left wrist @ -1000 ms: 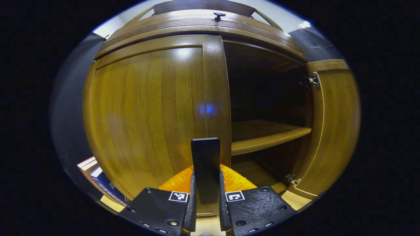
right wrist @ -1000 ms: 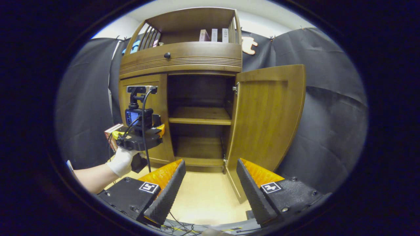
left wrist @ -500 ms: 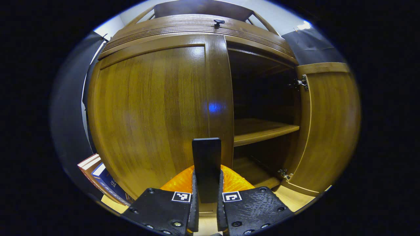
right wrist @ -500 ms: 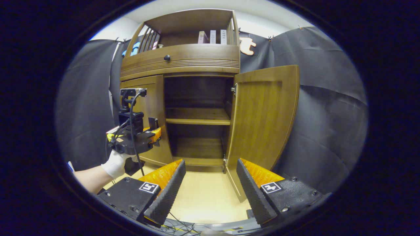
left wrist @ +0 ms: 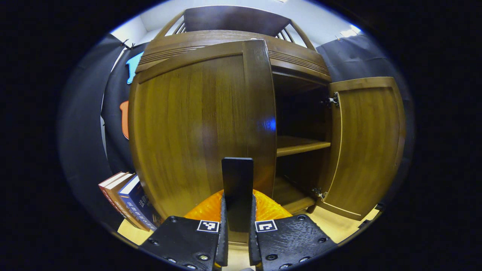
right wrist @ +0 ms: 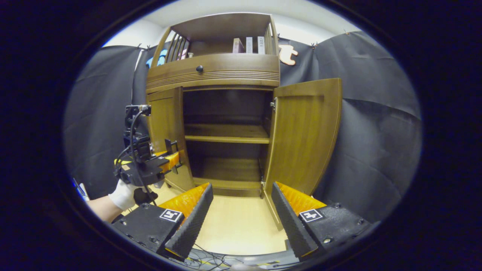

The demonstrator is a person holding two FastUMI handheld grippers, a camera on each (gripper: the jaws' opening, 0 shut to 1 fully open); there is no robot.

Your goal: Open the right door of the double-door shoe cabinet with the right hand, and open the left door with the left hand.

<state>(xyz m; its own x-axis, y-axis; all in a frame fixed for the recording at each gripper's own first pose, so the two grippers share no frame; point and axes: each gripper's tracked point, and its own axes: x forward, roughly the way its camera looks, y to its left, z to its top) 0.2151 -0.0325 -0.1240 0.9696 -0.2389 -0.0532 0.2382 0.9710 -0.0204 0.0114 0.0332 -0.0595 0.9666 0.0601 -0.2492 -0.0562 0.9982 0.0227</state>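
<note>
The wooden shoe cabinet (right wrist: pixel 226 71) stands against the booth wall. Its right door (right wrist: pixel 305 135) is swung wide open, baring an inner shelf (right wrist: pixel 226 133). The left door (left wrist: pixel 196 124) is partly open, its free edge turned toward me. My left gripper (left wrist: pixel 237 205) is shut on the flat black door handle (left wrist: pixel 237 180) at that edge. In the right gripper view the left gripper (right wrist: pixel 169 160) sits at the left door (right wrist: pixel 165 128), held by a gloved hand (right wrist: pixel 122 194). My right gripper (right wrist: pixel 241 186) hangs open and empty in front of the cabinet, above the floor.
Books (left wrist: pixel 128 203) lean on the floor left of the cabinet. A drawer with a dark knob (right wrist: pixel 199 69) runs above the doors, and books (right wrist: pixel 248 45) stand on the top shelf. Cables (right wrist: pixel 211 259) lie on the pale floor below my right gripper.
The left door has swung further open, pulled by my left gripper, which moved back and to the left. The right gripper stays open and has barely moved.
</note>
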